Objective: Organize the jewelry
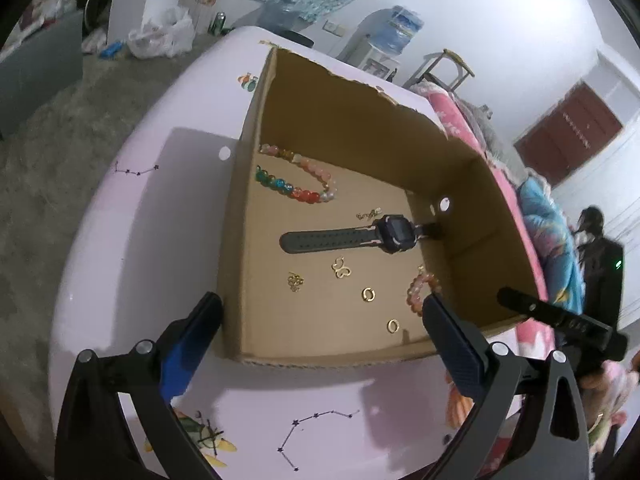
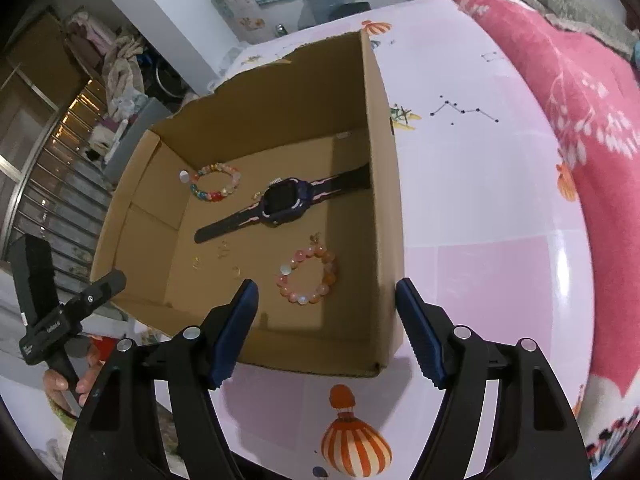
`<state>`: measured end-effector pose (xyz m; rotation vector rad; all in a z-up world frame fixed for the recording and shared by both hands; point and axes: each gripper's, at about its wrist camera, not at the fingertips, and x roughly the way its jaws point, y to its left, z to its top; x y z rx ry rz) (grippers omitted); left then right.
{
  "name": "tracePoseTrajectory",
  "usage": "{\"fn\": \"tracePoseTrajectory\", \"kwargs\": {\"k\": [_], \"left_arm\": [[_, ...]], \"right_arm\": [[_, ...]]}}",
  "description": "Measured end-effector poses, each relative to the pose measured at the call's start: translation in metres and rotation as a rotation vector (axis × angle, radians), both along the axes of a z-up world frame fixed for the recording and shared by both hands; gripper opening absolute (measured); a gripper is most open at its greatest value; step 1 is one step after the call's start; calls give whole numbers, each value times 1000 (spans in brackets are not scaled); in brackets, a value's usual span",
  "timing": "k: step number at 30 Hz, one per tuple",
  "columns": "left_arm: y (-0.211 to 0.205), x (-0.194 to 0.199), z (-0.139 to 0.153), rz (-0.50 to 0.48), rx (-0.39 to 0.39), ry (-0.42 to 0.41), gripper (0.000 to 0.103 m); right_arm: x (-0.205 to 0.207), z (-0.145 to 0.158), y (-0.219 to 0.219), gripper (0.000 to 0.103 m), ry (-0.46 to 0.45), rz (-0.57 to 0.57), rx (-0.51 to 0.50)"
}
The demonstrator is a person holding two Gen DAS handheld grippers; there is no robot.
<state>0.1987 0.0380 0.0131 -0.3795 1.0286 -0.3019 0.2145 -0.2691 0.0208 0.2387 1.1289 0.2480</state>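
Observation:
An open cardboard box (image 1: 256, 128) (image 2: 384, 184) stands on the pink table. Inside lie a dark wristwatch (image 1: 352, 236) (image 2: 280, 200), a multicoloured bead bracelet (image 1: 296, 176) (image 2: 216, 186), a pink bead bracelet (image 1: 418, 290) (image 2: 310, 278) and several small gold rings and earrings (image 1: 342, 268). My left gripper (image 1: 322, 312) is open and empty, hovering over the box's near edge. My right gripper (image 2: 326, 300) is open and empty above the box's near corner, just short of the pink bracelet.
The pink table (image 1: 132, 216) (image 2: 480, 216) has printed balloons and constellations. A bed with a pink blanket (image 2: 560, 80) lies beside it. The other hand-held gripper shows at each view's edge (image 1: 560, 320) (image 2: 52, 312).

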Motion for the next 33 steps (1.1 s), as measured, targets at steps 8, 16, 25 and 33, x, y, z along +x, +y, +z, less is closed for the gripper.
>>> {"fn": "tracePoseTrajectory", "kwargs": {"k": [8, 16, 25, 33], "left_arm": [[0, -37, 4, -14, -21, -12, 97], [-7, -59, -2, -38, -28, -19, 97], [0, -105, 19, 41, 133, -233, 97], [-2, -162, 35, 102, 260, -341, 98]], "right_arm": [[-36, 2, 0, 69, 18, -55, -9], [-51, -6, -6, 69, -35, -107, -23], [-119, 22, -2, 84, -282, -250, -113], [-180, 34, 29, 95, -412, -185, -308]]}}
